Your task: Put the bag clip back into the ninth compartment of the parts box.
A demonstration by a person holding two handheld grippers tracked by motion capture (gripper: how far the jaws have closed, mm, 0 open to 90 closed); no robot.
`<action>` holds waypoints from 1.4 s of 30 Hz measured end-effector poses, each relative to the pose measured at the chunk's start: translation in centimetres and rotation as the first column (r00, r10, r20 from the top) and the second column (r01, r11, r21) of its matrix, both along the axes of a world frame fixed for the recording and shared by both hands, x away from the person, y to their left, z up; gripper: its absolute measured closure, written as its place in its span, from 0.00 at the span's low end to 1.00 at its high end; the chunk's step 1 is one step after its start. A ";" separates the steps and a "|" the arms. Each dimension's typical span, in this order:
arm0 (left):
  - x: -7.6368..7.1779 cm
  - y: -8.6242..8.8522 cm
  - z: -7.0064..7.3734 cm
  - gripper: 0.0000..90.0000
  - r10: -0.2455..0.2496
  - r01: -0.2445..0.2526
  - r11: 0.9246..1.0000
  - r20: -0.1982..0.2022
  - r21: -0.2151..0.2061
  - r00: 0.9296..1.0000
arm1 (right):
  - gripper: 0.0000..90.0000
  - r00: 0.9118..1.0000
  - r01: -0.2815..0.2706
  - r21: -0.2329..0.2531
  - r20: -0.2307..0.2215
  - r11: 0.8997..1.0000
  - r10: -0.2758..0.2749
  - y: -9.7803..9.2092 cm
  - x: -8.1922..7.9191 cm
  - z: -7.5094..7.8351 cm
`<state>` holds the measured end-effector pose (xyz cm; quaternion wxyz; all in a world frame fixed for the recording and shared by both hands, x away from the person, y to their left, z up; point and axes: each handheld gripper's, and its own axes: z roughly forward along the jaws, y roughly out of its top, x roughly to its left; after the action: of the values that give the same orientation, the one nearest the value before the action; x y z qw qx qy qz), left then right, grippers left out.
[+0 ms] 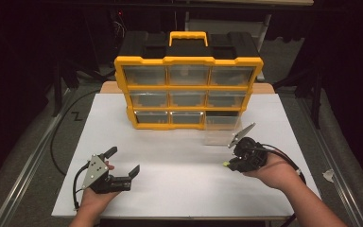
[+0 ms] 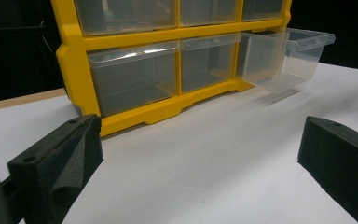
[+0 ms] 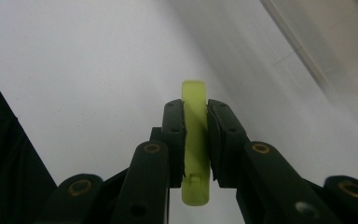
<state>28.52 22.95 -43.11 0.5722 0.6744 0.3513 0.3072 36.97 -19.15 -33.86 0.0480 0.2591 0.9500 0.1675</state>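
A yellow organiser [image 1: 187, 61] with clear drawers and a black top stands at the back of the white table [image 1: 179, 184]. Its bottom right drawer [image 1: 221, 127] is pulled out toward me. My right gripper [image 1: 229, 163] hovers just in front of that drawer and is shut on a small yellow-green plastic piece [image 3: 195, 140], held edge-on between its jaws. My left gripper [image 1: 123, 161] rests at the front left, open wide, with nothing between its fingers [image 2: 60, 161]. In the left gripper view the organiser [image 2: 163, 109] faces me, and the drawer [image 2: 284, 53] sticks out at its right.
Bare white table surface [image 2: 205, 163] lies between the two grippers and the organiser. A wooden strip [image 1: 109, 87] shows behind the table's far edge. Metal rails and cables run along the dark floor on both sides.
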 end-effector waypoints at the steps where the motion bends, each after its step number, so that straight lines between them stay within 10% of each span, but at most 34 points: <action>1: 0.0 0.0 0.0 0.00 -0.002 0.002 1.000 0.001 0.000 1.000 | 0.89 1.000 0.000 -0.002 0.000 1.000 0.000 0.0 0.0 0.1; 42: -0.1 0.0 0.0 0.00 -0.013 0.013 1.000 0.010 -0.008 1.000 | 0.89 0.998 -0.034 -0.047 0.054 0.998 0.036 0.7 2.7 5.8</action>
<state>28.40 22.98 -43.07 0.5786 0.6730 0.3451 0.3054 39.63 -18.48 -28.02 0.0772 0.2365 0.9563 0.1534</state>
